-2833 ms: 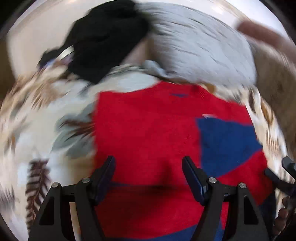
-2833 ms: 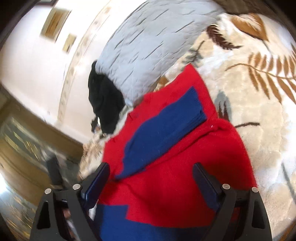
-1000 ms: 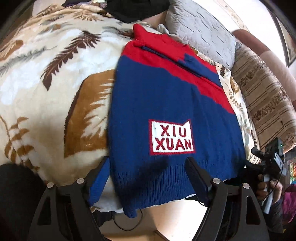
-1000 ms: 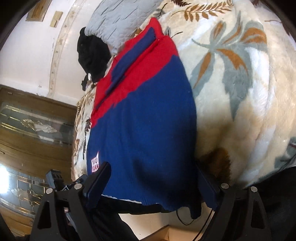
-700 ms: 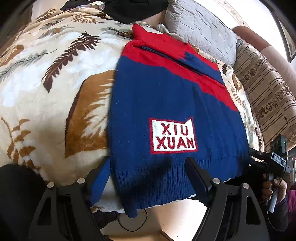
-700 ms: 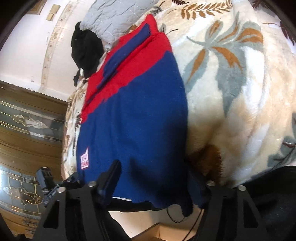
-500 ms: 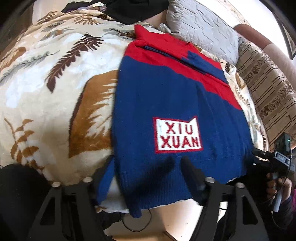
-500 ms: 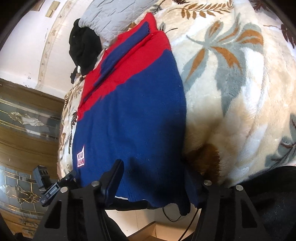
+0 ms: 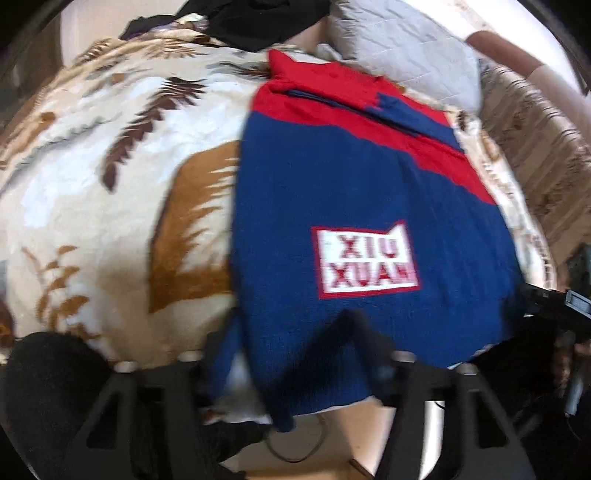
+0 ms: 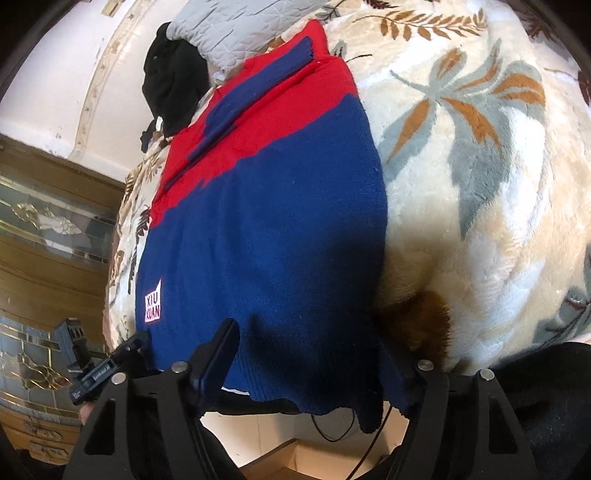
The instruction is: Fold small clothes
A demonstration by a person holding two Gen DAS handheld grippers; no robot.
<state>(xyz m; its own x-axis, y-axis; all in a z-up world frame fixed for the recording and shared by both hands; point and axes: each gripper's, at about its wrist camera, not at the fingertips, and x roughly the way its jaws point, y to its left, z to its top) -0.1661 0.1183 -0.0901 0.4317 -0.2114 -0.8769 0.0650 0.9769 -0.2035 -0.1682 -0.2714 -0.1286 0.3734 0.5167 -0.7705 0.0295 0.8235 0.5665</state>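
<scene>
Navy-and-red sweater (image 9: 362, 192), cream blanket (image 9: 110, 155) with brown leaves, grey pillow (image 9: 402, 40)

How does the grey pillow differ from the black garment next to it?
The pillow is pale grey, quilted with stitched lines and puffy; the black garment is plain, dark and crumpled in a heap. The pillow touches the sweater's red end; the garment lies further back. Both rest on the blanket.

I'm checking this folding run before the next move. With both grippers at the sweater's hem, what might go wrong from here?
The sweater hem hangs over the edge of the blanket; a one-sided grab could drag it off.

The left gripper and right gripper straddle the hem with jaws apart, so a shallow closing might catch only one knit layer.

The folded sleeve near the collar may slip loose when the hem is lifted.
</scene>
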